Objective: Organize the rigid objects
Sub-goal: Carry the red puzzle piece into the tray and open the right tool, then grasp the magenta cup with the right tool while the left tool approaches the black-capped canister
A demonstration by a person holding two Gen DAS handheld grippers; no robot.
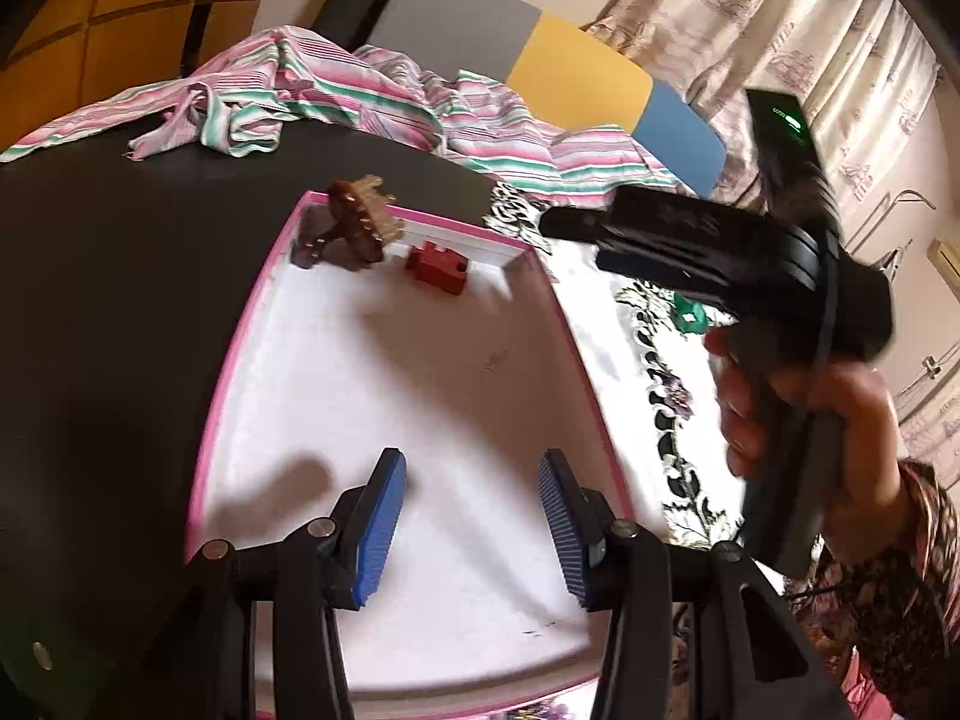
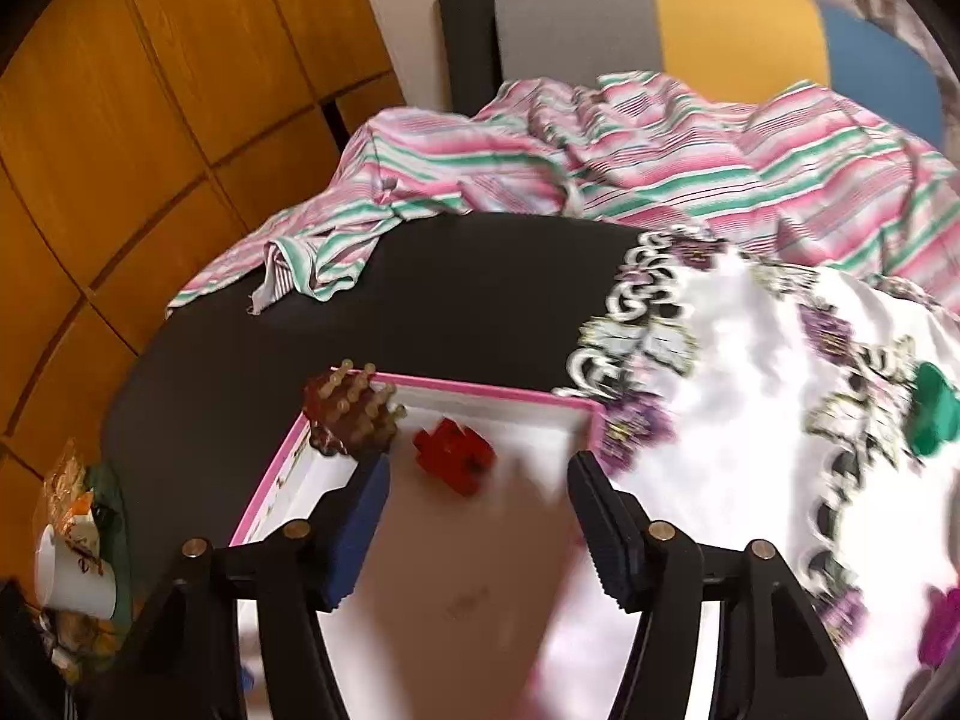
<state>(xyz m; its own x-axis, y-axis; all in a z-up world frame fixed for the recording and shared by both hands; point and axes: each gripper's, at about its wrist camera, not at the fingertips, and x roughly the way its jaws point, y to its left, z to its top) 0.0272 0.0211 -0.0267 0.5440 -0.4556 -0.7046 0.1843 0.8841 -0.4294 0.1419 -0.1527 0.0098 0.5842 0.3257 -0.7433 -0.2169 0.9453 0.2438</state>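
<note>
A white tray with a pink rim (image 1: 240, 360) lies on the black table. In its far corner sit a brown brush-like piece with pale pegs (image 1: 354, 228) and a red block (image 1: 436, 267). My left gripper (image 1: 471, 468) hovers open over the tray's bare near part, holding nothing. A hand (image 1: 780, 396) holds my right gripper (image 1: 558, 222) above the tray's far right corner. In the right wrist view the right gripper (image 2: 478, 465) is open, and the red block (image 2: 453, 456) lies in the tray (image 2: 480, 387) below its tips, untouched, beside the brown piece (image 2: 351, 414). A green piece (image 2: 933, 417) rests on the floral cloth.
A floral white cloth (image 2: 750, 360) covers the table to the right of the tray, with a magenta object (image 2: 942, 624) on it. A striped pink-green cloth (image 1: 360, 96) is heaped at the back. Behind stand a grey, yellow and blue chair back (image 1: 576, 78) and wooden panels. A white cup (image 2: 72, 576) sits far left.
</note>
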